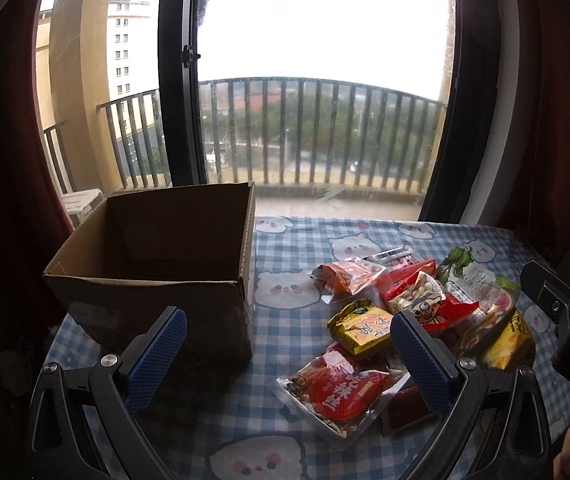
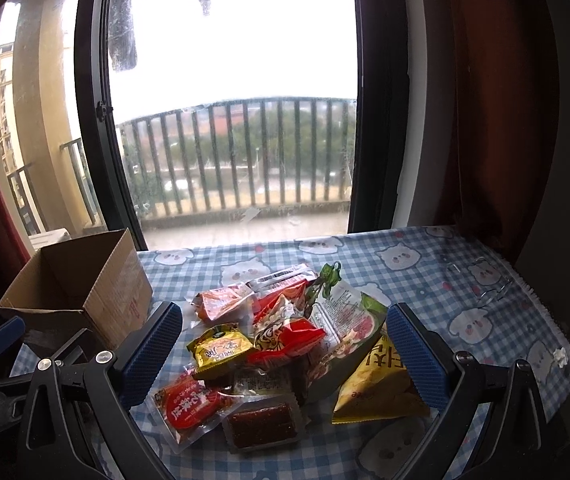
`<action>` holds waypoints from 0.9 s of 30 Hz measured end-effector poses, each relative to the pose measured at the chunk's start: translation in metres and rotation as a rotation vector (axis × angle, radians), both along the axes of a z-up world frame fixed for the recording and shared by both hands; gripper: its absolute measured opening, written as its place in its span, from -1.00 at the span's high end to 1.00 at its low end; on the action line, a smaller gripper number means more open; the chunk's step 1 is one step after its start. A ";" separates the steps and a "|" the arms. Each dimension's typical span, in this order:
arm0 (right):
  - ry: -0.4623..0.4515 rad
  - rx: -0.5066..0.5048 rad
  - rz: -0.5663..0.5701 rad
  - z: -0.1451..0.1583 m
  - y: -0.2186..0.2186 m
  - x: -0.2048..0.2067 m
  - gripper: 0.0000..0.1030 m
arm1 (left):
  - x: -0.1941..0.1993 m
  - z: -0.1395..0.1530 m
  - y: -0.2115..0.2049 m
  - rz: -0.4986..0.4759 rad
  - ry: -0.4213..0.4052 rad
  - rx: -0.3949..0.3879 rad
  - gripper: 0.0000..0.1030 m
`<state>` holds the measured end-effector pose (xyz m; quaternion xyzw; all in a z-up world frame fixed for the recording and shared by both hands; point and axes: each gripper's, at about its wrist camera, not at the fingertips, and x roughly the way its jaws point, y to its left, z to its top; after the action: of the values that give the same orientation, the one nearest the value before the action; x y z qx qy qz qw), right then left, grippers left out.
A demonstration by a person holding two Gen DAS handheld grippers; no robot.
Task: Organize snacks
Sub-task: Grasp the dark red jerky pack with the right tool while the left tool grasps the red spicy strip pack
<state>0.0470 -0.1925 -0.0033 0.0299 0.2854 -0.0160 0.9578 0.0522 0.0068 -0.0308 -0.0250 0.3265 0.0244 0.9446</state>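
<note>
Snacks (image 2: 277, 340) heaped on checked tablecloth (image 2: 425, 280), right of open cardboard box (image 1: 157, 256). Right gripper (image 2: 281, 352) wide open, empty, pile directly between its fingers; we judge it nearer. Left gripper (image 1: 289, 356) equally wide, empty, pile off its right finger.

left hand-held gripper (image 1: 289, 354) agape, right hand-held gripper (image 2: 285, 350) agape
</note>
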 end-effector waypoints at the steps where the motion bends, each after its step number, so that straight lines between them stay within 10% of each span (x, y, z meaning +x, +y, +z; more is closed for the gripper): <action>1: 0.008 0.003 0.006 -0.005 0.001 0.002 -1.00 | 0.001 -0.005 -0.001 -0.002 0.004 0.007 -0.99; 27: 0.161 -0.020 0.114 -0.134 0.026 0.016 -0.99 | 0.024 -0.138 -0.043 -0.231 0.218 0.029 -0.95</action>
<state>0.0625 -0.1660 -0.1371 0.0026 0.3627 0.0335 0.9313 0.0766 -0.0366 -0.1688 0.0293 0.4275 -0.0772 0.9002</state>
